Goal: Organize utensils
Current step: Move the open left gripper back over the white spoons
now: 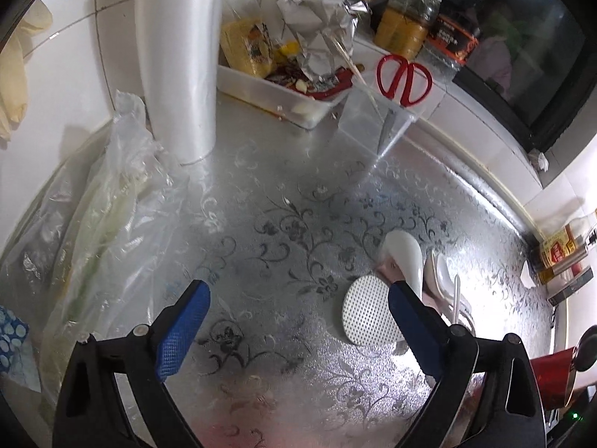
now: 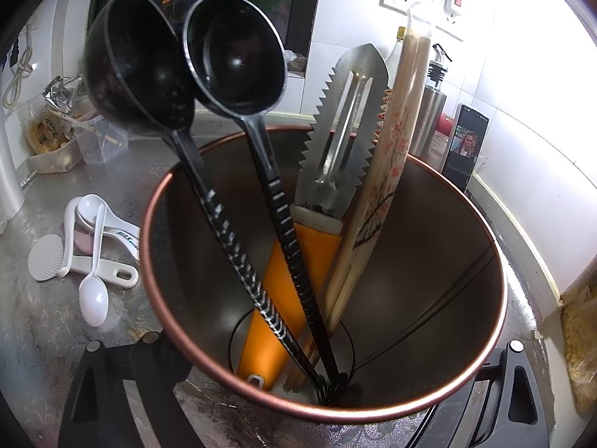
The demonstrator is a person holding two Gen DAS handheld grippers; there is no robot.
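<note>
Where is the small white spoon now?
In the right wrist view the small white spoon lies on the counter, left of the copper holder, leaning across the other white scoops.

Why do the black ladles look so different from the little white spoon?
The black ladles stand upright in the copper-rimmed holder; the white spoon lies flat on the counter. The ladles have deep round bowls and long ridged handles; the spoon has a small bowl and a thin, smooth handle. Both scoop.

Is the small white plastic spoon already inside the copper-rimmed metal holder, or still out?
Out. The small white plastic spoon lies on the silver counter left of the copper-rimmed metal holder.
</note>
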